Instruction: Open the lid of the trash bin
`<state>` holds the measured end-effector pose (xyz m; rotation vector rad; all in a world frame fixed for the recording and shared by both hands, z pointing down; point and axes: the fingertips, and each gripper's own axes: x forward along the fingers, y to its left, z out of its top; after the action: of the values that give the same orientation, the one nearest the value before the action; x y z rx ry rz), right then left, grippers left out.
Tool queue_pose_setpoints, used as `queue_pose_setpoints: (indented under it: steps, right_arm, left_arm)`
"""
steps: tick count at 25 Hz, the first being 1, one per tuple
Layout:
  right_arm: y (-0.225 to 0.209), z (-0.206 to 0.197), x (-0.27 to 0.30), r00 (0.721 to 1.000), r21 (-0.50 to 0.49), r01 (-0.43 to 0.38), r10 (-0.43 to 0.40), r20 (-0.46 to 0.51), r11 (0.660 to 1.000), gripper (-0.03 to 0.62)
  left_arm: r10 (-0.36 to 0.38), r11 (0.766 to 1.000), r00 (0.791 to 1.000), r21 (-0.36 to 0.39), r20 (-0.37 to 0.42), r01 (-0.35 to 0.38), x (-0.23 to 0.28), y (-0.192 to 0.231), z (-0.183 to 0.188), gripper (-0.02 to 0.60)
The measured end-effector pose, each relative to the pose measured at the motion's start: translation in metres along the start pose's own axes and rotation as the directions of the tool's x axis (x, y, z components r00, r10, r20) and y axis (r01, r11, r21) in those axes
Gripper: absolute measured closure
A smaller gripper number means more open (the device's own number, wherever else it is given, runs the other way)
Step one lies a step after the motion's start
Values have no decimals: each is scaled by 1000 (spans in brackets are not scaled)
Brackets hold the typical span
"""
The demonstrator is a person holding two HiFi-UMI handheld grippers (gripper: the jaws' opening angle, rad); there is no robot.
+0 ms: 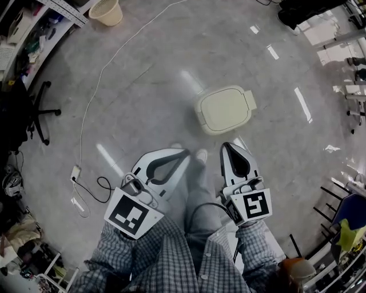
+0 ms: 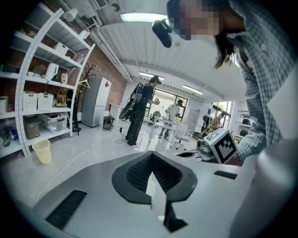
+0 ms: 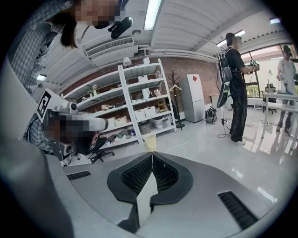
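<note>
A cream trash bin [image 1: 224, 109] stands on the grey floor ahead of me, its lid down flat. My left gripper [image 1: 186, 152] is held low and short of the bin, to its lower left; its jaws meet at the tips with nothing between them. My right gripper [image 1: 226, 145] hovers just below the bin's near edge, also shut and empty. In the left gripper view the gripper [image 2: 151, 154] points out across the room, and so does the gripper [image 3: 152, 154] in the right gripper view. The bin shows in neither gripper view.
A beige wastebasket [image 1: 106, 11] stands at the far left by white shelves [image 2: 28, 100]. A white cable [image 1: 94, 97] runs across the floor to a power strip [image 1: 75, 173]. An office chair [image 1: 40, 111] sits at the left. A person [image 3: 236, 88] stands farther off.
</note>
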<state>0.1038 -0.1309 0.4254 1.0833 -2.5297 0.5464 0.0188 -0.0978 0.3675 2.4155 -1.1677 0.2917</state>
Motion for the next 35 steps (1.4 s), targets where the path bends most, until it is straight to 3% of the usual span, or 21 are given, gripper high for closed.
queue_pose_setpoints:
  steps: [8,23,35]
  right_arm:
    - [5,-22,29,999,-53,-38,36,-30,998,576]
    - [-7,-95,72,994,-18,-34,32,-104,999,576]
    - [-9,-141,109,989,-58,-41,32,-147,997,576]
  left_arm:
    - [-5,999,1000,-36,-1,5,11,16,-22,577]
    - [-13,999,998,-38,-56,11,25,36,-75,577]
    - [-51,997,996,-60,-76,46,32,38,-109,577]
